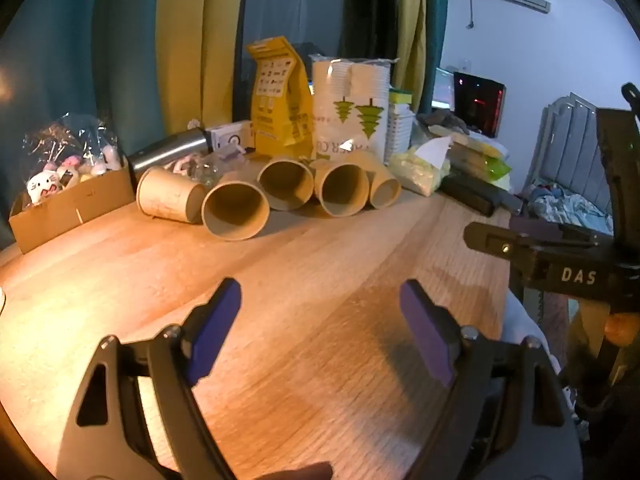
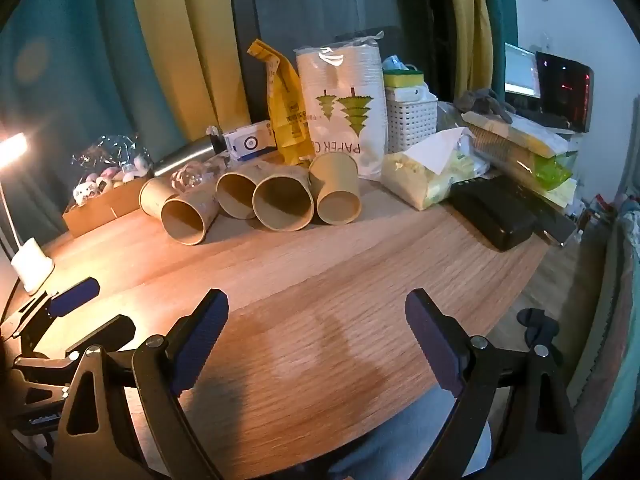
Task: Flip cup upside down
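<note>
Your worktop [image 2: 360, 280], left to right: a white lamp base [image 2: 32, 270] at the far left edge, lit; a cardboard box [image 1: 72, 204] of small plush toys under clear wrap; a steel flask [image 1: 172, 151] lying on its side behind it; then the row of five brown paper cups, all on their sides near the back of the worktop. Cup one [image 1: 170, 196] lies with its base toward you; cup two [image 1: 236, 212], cup three [image 1: 286, 184] and cup four [image 1: 342, 194] show their open mouths; cup five [image 1: 382, 184] lies at the right end, its base toward you, just beside cup four. Behind the row: a small white carton [image 2: 250, 145], a yellow paper bag [image 1: 280, 100] standing upright, and a plastic sleeve of stacked white paper cups [image 1: 352, 108] printed with green trees. Further right: a white slatted basket [image 2: 412, 120] topped by a yellow-green sponge [image 2: 404, 78], a pack of tissues [image 2: 428, 176], a stack of flat packets [image 2: 528, 148], and a black case [image 2: 496, 216] near the right edge. Your left gripper [image 1: 320, 320] hangs over bare worktop well short of the cups, fingers [image 1: 218, 328] apart, nothing between them. Your right gripper [image 2: 316, 332] sits beside it, fingers [image 2: 434, 344] likewise spread and holding nothing, over the near edge of the worktop.
</note>
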Demonstrator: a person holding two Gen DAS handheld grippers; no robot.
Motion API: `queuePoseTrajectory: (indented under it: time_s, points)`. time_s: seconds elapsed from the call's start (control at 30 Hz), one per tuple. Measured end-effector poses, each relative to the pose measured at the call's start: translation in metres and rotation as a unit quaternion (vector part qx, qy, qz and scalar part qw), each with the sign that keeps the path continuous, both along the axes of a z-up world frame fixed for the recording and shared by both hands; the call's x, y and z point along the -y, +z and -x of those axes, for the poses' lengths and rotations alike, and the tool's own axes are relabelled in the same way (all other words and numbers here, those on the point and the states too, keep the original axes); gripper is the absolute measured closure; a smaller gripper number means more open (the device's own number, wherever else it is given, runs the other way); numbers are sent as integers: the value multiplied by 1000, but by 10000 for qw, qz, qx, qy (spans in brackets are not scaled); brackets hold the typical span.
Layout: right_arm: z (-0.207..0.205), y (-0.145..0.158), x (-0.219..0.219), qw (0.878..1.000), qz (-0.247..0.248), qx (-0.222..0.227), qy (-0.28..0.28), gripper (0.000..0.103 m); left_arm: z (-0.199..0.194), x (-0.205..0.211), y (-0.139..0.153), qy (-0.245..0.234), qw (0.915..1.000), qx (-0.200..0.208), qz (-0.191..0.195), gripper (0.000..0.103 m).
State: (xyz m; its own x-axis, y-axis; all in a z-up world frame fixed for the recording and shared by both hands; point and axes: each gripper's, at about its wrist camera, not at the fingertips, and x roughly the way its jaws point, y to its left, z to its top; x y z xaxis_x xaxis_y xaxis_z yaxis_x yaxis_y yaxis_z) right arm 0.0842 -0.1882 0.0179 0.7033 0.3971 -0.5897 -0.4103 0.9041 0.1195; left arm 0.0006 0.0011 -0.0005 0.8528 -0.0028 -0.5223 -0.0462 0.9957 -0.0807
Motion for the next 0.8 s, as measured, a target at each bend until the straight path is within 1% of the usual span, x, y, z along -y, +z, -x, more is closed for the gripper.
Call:
queuePoseTrajectory:
  time_s: [0.07,0.1,0.13,0.17,0.27,0.3,0.43,0.5,0.8]
  points:
    - [9,-1,-1,10000,-18,0,-28,11,-1,-2,0,23,10000,-44,66,20]
    - [5,2,-5,9999,101,-121,46,11,-1,-5,0,10,9999,-46,106,20]
    - [1,4,-4,9997,87,-229,73,11,-2,-7,0,21,9999,-60,118,20]
    - [-2,0,0,9996,-17,-286,60,11,-2,-8,0,31,9999,-69,129,20]
    - [-4,3,-3,9992,6,-382,69,11,-2,-13,0,34,9998,-85,167,20]
    - [-3,2,-2,9992,3,-385,77,11,-4,-7,-3,28,9999,-101,106,20]
    - [0,-1,0,9993,-24,-350,96,11,-7,-12,-2,43,9999,-89,92,20]
    - [1,0,0,9994,-41,-329,86,11,-3,-3,1,66,9999,-83,58,20]
    - [3,0,-1,9995,-28,-308,92,11,2,0,3,179,9997,45,-135,20]
